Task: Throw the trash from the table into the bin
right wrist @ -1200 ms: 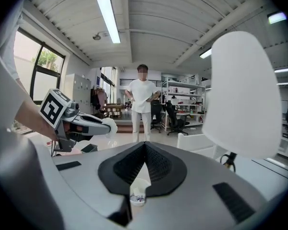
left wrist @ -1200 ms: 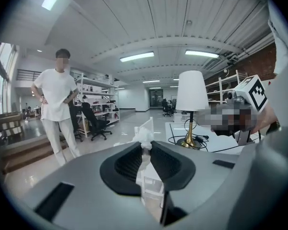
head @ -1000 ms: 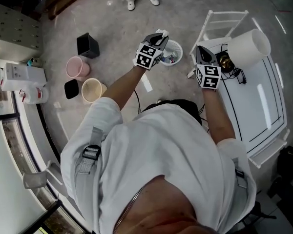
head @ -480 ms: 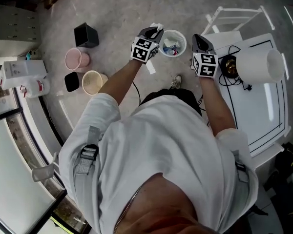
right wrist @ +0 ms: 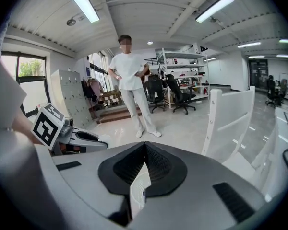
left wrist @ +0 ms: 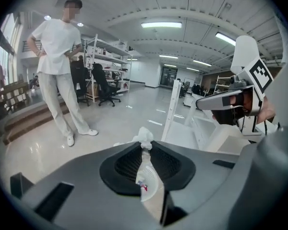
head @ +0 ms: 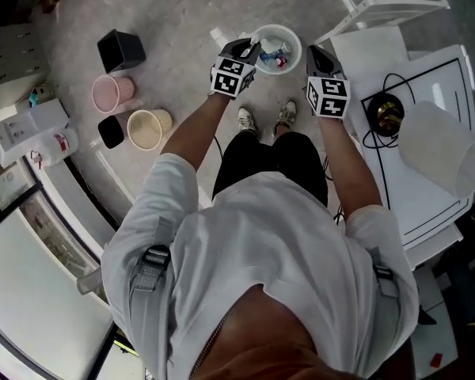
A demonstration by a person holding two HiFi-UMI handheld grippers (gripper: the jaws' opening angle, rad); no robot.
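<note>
Crumpled tissue (left wrist: pixel 145 134) — pinched at the very tips of the left gripper (head: pixel 249 50), white wad bunched up and sticking out just past the jaws. Jaws squeezed onto it from both sides. From the head camera, held out in front of the person with the tips right at the left edge of the white lattice bin (head: pixel 279 28) on the floor; can't tell how high above the rim. Some wrappers (head: pixel 275 52) lying in that bin, bits of red and blue among them. Right gripper (head: pixel 317 54) over on the other side, tips at the bin's right edge, jaws closed together with nothing between them — just a sliver of lattice showing through the slit below. So, bin sitting between the two grippers, just beyond the person's shoes (head: pixel 245 119).

Off to the left on the floor, well apart from all that: black square bin (head: pixel 120 50), pink bin (head: pixel 111 93), beige bin (head: pixel 148 127) and a small black bin (head: pixel 111 131) just beside the beige. On the right, white table (head: pixel 404 196) with a lamp tipped on its side, white shade (head: pixel 447 157) and brass base (head: pixel 384 113). Bystander in white (right wrist: pixel 129 75) standing farther back, hands on hips.
</note>
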